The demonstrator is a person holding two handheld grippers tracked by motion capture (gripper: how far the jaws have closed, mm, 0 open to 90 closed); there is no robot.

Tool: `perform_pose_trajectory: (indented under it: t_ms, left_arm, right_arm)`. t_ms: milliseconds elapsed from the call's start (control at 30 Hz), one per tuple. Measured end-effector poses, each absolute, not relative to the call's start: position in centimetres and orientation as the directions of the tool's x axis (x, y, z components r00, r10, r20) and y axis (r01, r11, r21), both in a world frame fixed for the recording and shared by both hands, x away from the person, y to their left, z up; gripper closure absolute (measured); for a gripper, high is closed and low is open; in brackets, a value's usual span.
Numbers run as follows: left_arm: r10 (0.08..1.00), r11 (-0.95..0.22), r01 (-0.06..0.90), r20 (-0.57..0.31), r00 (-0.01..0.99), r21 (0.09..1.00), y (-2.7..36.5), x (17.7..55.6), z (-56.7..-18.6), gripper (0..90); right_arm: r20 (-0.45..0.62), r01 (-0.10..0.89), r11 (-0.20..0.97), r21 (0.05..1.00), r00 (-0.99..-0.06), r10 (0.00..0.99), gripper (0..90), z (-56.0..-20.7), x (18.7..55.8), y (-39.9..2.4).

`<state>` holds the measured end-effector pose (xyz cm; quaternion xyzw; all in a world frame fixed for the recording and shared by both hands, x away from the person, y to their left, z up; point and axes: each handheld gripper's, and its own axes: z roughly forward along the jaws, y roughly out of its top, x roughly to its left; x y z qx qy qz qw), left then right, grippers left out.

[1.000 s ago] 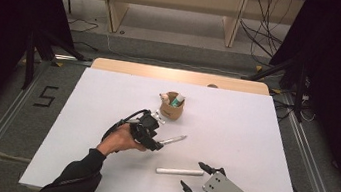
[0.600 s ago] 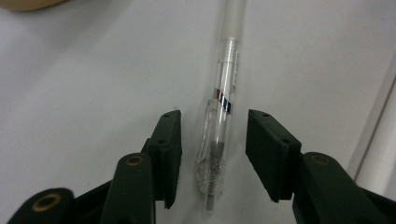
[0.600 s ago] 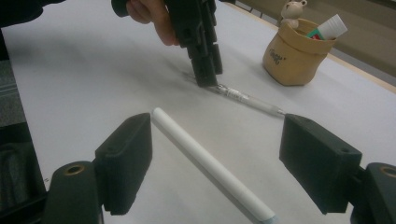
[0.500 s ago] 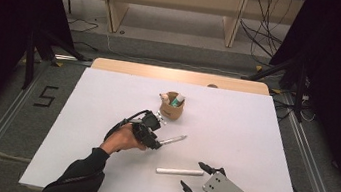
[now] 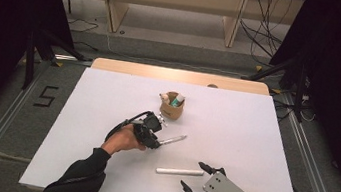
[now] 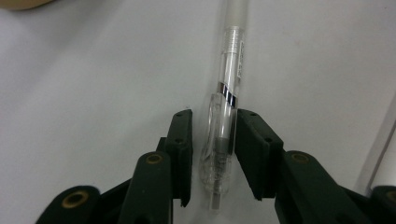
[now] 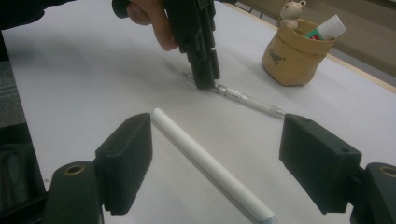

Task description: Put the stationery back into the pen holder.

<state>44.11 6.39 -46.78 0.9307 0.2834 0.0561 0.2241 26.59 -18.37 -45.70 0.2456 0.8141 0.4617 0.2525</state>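
Observation:
A clear pen [image 6: 223, 116] lies on the white table [image 5: 80, 113]. My left gripper [image 6: 213, 158] points down over its clip end, jaws narrowly open either side of it; the right jaw touches the pen and a thin gap shows on the left. From above, the left gripper [image 5: 157, 142] sits mid-table with the pen [image 5: 173, 139] sticking out to its right. A white marker [image 7: 205, 163] lies between the wide-open jaws of my right gripper [image 7: 215, 168] without touching them. That right gripper [image 5: 195, 175] rests near the front edge, just right of the marker [image 5: 179, 171].
A tan paper pouch [image 5: 171, 109] stands behind the left gripper, holding a small bear figure and a white-and-green tube; it appears as the pouch [image 7: 294, 58] at the upper right of the right gripper view. A wooden strip [image 5: 176, 74] borders the table's far edge.

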Motion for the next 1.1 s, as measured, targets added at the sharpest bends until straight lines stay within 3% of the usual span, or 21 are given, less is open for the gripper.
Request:
perform_pose_trajectory:
  t_ms: [300, 1100]
  left_arm:
    - [0.507, -0.769, 0.458, -0.009, 0.862, 0.446, 6.5, 44.0, -46.7, 74.6]
    - [0.518, -0.707, 0.487, -0.094, 0.850, 0.512, 7.9, 44.4, -46.2, 76.2]
  right_arm:
    - [-0.185, 0.169, 0.454, 0.875, -0.750, 0.635, 26.6, -45.7, 26.6, -18.4]
    - [-0.136, 0.197, 0.402, 0.894, -0.736, 0.663, 26.8, -45.6, 27.0, -19.0]
